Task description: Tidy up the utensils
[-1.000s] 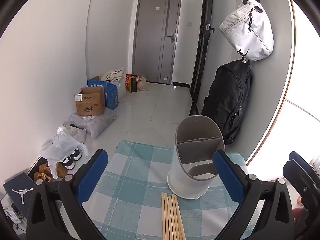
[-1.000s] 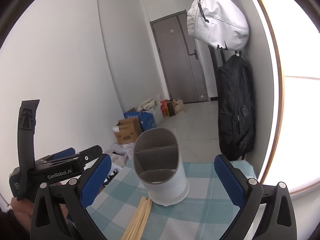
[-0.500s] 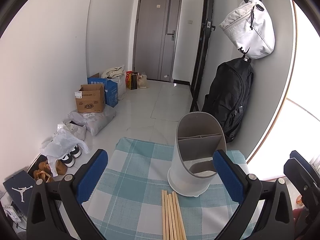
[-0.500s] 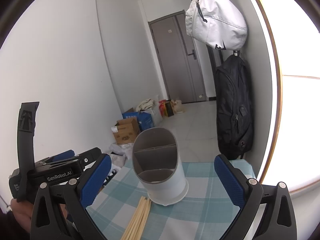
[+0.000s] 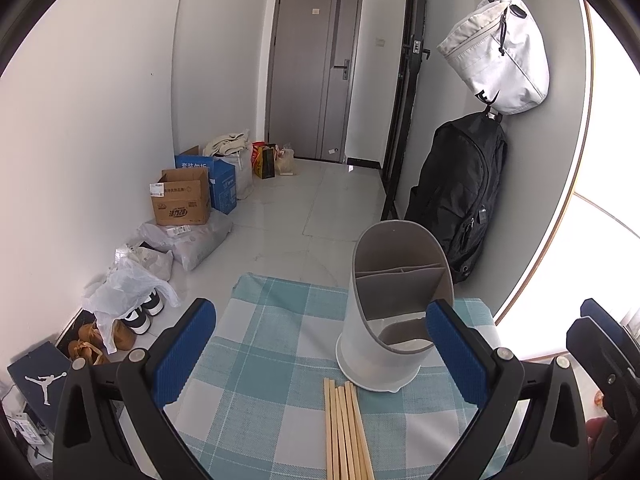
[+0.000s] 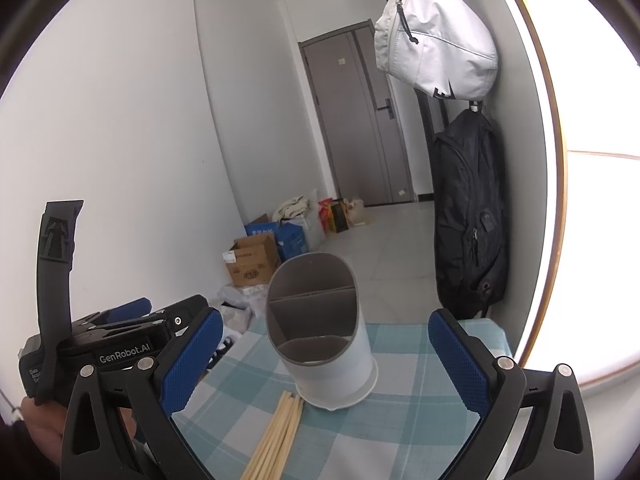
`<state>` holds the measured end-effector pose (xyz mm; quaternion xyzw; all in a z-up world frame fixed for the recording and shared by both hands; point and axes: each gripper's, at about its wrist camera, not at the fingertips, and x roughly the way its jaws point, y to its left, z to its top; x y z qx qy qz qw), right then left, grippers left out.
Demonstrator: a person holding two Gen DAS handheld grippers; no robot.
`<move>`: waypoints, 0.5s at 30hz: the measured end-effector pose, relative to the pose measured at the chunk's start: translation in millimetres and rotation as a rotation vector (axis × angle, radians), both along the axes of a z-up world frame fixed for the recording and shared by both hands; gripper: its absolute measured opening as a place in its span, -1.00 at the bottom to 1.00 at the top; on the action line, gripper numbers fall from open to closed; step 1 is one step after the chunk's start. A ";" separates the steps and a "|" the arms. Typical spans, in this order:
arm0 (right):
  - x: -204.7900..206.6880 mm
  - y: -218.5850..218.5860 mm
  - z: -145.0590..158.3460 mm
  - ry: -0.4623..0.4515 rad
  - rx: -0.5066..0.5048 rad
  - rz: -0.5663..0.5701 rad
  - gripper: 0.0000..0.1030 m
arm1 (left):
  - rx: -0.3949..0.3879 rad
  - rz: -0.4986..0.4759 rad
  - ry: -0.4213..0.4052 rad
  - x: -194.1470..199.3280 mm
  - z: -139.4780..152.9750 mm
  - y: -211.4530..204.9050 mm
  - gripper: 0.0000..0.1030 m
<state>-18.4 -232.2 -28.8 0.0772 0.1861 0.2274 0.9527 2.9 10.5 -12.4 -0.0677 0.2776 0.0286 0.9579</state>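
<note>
**Both jaws spread over the tabletop, holding nothing**

I see the checked tabletop ending at its far edge just beyond the holder, with open cloth to the holder's left. My left gripper has its jaws spread wide and empty; my right gripper is the same. The chopsticks lie bundled flat, their far tips just beside the holder's base. The holder stands upright between my fingers in both views. A backpack hangs past the tabletop's right corner.
</note>
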 end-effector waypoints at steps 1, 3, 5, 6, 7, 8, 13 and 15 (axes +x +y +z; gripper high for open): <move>0.0 0.4 0.1 -0.001 -0.001 0.001 1.00 | 0.002 0.001 -0.001 -0.2 0.3 -0.1 0.99; -0.3 1.3 0.1 -0.004 -0.005 -0.001 1.00 | 0.005 0.002 -0.003 -0.3 0.0 0.4 0.99; -0.7 1.6 -0.1 -0.004 -0.005 0.000 1.00 | 0.002 0.003 0.001 0.3 -0.8 0.7 0.99; -0.8 1.5 -0.3 -0.005 -0.004 0.000 1.00 | 0.000 0.003 0.003 0.6 -1.1 1.2 0.99; -0.8 1.6 -0.6 -0.004 -0.005 -0.002 1.00 | -0.004 0.001 0.006 0.9 -1.5 1.7 0.99; -0.7 1.9 -0.7 -0.003 -0.006 -0.002 1.00 | -0.003 0.001 0.007 1.3 -1.7 1.6 0.99; -0.6 3.4 -0.8 -0.002 -0.008 0.000 1.00 | 0.007 0.002 0.001 -0.1 -1.4 0.6 0.99; -1.1 3.2 -1.1 -0.003 -0.006 0.000 1.00 | 0.006 0.002 0.002 -0.4 -1.8 0.2 0.99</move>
